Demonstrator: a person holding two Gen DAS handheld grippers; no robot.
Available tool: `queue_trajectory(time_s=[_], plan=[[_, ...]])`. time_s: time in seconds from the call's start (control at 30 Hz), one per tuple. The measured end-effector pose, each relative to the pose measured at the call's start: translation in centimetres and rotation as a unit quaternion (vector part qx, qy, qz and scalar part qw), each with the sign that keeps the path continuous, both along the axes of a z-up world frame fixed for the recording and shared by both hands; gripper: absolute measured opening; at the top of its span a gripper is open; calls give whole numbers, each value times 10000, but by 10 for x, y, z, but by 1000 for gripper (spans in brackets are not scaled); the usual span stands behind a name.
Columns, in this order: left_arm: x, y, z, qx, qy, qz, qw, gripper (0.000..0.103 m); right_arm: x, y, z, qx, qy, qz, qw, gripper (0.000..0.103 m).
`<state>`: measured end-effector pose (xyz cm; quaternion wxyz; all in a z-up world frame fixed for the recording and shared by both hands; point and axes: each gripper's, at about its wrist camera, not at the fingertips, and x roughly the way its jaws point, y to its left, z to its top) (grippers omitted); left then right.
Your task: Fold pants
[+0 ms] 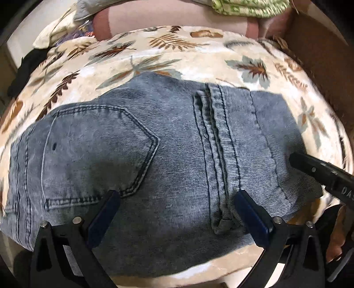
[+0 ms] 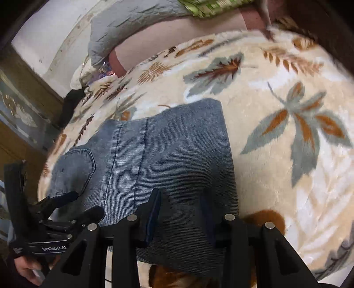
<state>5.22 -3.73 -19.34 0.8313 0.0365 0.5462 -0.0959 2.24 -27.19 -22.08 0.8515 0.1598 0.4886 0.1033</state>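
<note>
Jeans point(image 1: 154, 159) lie folded into a compact block on a leaf-print blanket point(image 1: 199, 55), filling the centre of the left wrist view; back pocket point(image 1: 99, 155) at left of frame, stacked leg hems point(image 1: 212, 133) running down right of centre. Left gripper point(image 1: 177, 206) at lower centre, jaws wide apart, blue pads point(image 1: 106, 215) over the denim, nothing gripped. Right gripper point(image 2: 181, 210) at lower centre of the right wrist view, jaws also spread, over the near right part of the jeans, holding nothing; whether the tips touch the cloth cannot be told. Green patterned cloth point(image 1: 247, 7) at top of frame.
</note>
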Motion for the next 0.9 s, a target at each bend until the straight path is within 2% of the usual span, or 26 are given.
queue_trajectory(time_s=[0.13, 0.23, 0.37, 0.47, 0.53, 0.63, 0.73, 0.8, 0.9], plan=[[-11, 14, 18, 81, -372, 7, 9993, 103, -8, 12, 18, 233, -286, 202, 9991, 41], [-22, 46, 33, 164, -701, 172, 9973, 103, -15, 26, 28, 402, -505, 420, 9970, 41], [-22, 129, 54, 176, -896, 1010, 9907, 103, -21, 50, 33, 504, -771, 742, 9930, 41], [-21, 202, 65, 120, -1003, 1814, 9782, 103, -28, 61, 29, 634, -855, 899, 9903, 41], [-18, 244, 65, 52, -936, 2297, 9687, 103, -33, 65, 24, 635, -847, 967, 9897, 41], [-11, 293, 57, -483, -599, 2725, 9591, 103, -38, 66, 14, 570, -723, 994, 9908, 41], [0, 323, 42, -1293, -143, 2974, 9459, 103, -39, 59, 11, 641, -753, 935, 9907, 41], [6, 331, 31, -1737, 140, 3091, 9349, 103, -38, 54, 11, 682, -813, 844, 9908, 41], [12, 328, 18, -1991, 430, 3214, 9248, 103, -37, 51, 10, 731, -817, 796, 9908, 41]])
